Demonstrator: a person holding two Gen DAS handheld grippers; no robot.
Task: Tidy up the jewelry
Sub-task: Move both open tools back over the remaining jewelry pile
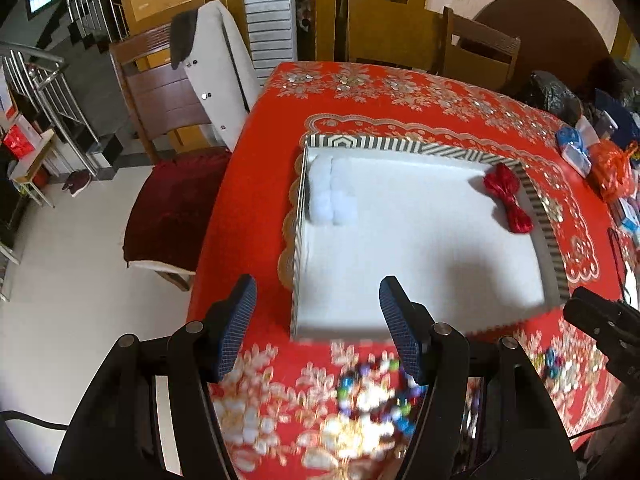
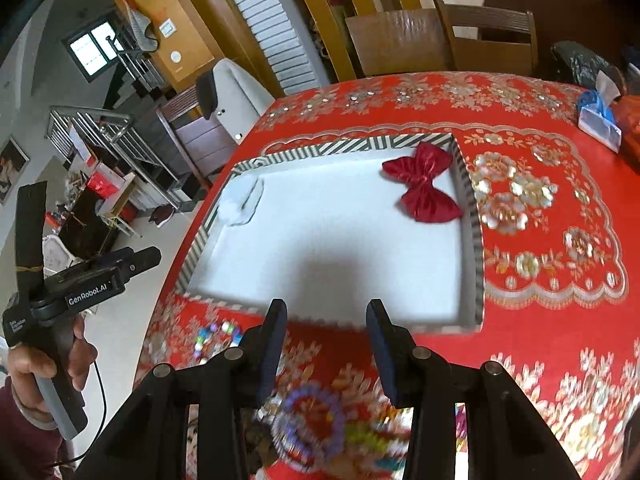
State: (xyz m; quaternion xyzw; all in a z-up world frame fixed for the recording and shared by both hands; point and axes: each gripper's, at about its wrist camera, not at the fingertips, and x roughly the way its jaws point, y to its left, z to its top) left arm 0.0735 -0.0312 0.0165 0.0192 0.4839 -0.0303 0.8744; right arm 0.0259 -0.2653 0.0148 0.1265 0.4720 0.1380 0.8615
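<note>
Left wrist view: the left gripper (image 1: 318,300) is hovering spread apart, blurred beads (image 1: 376,394) lying just below its fingers. The right gripper (image 2: 326,320) is gaping too, a purple bracelet (image 2: 310,420) sitting beneath it.

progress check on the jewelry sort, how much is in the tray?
Done: a red bow and a white fluffy piece lie in the striped tray. In hand: nothing; the left gripper and right gripper are both open. Left: beaded bracelets sit on the red tablecloth, outside the tray.

Red satin bow (image 2: 422,184) flat in striped tray's (image 2: 468,196) far right corner; blurred, probably beaded bracelets (image 1: 376,396) on cloth before tray.
</note>
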